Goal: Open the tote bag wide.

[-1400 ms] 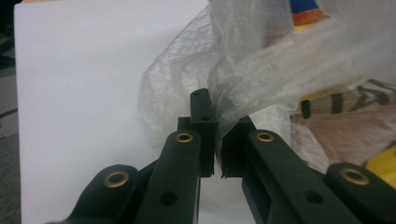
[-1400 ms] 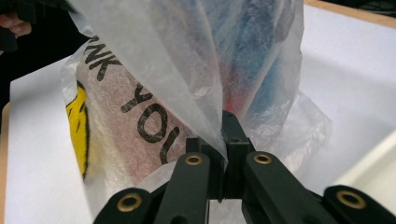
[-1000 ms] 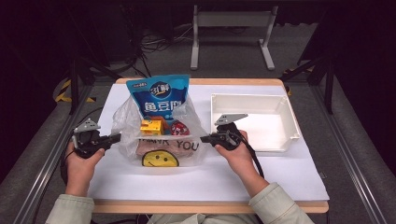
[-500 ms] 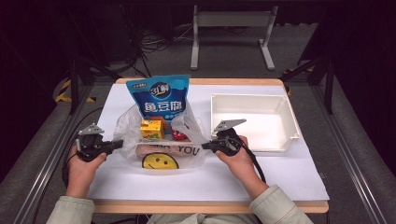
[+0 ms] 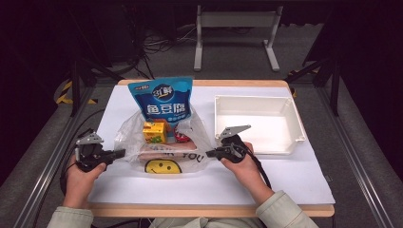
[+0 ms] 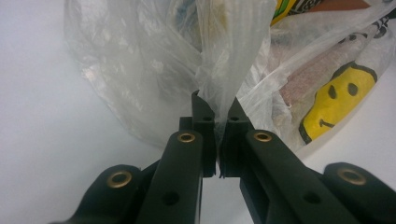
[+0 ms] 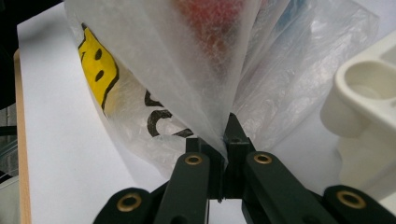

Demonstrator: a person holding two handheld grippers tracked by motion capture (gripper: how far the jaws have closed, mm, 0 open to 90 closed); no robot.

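Gripping opposite edges of a clear plastic bag (image 5: 161,149), both grippers are seen low over the white-covered bench (image 5: 285,175). Left gripper (image 5: 119,153): jaws nearly closed, a narrow gap left, a bunched fold of the bag's film pinched between the tips in the left gripper view (image 6: 215,109). Right gripper (image 5: 211,154): jaws clamped tight, a pleat of the bag's film caught between them in the right gripper view (image 7: 225,135). The bag is laid on the bench between the two grippers, left of centre, with a yellow smiley face (image 5: 162,166) printed on its near side. Inside the bag a yellow carton (image 5: 154,132), a red item (image 5: 181,137) and a long pinkish-brown pack (image 5: 157,153) are seen. A blue pouch (image 5: 161,100) is stood upright at the bag's far side, its lower part inside the film. A white tray (image 5: 254,124) is set to the right of the bag, just beyond the right gripper; its corner is seen close by in the right gripper view (image 7: 359,102)
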